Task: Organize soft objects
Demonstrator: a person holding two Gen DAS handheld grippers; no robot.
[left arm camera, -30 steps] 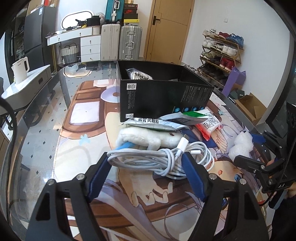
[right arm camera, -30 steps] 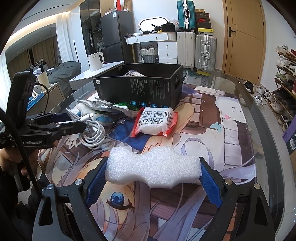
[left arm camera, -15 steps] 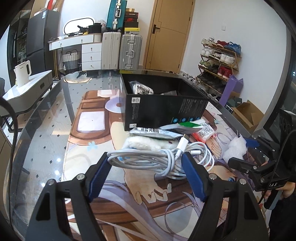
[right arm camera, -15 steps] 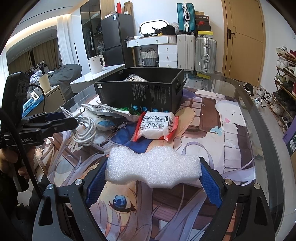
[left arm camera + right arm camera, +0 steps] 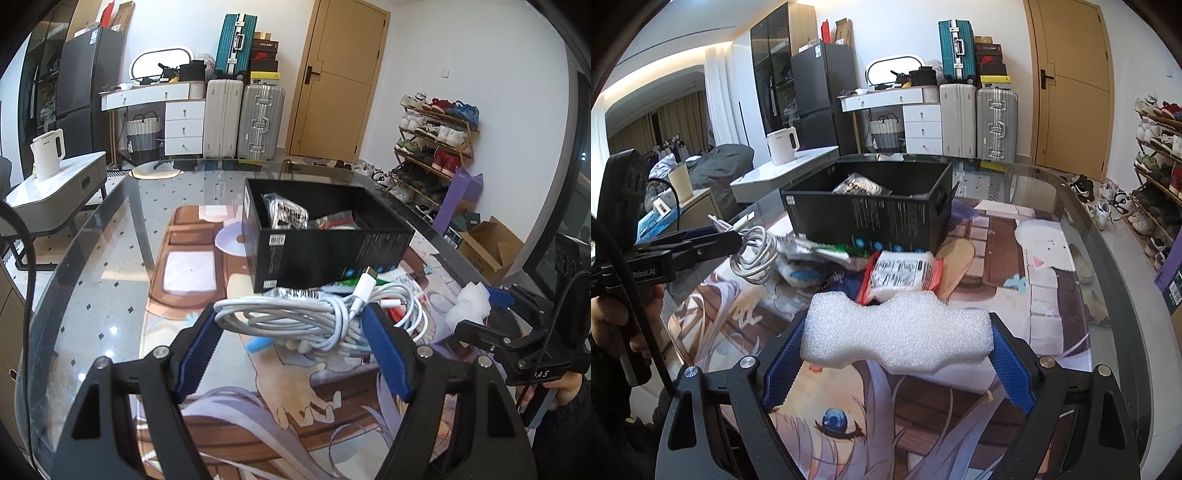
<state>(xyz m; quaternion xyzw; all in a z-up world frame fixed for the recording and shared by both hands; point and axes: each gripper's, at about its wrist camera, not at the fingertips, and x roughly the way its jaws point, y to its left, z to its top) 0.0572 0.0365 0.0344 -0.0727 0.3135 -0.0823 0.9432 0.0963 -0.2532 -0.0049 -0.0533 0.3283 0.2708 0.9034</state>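
While the left gripper holds a bunch of white cable between its closed fingers, the right gripper squeezes a white foam block the same way. Both things hang above the surface. The black box sits ahead of the fingers with its top open. Loose cable loops hang down and could catch on the box's near edge. The foam could slip out if the squeeze goes soft. There is open room above the box.
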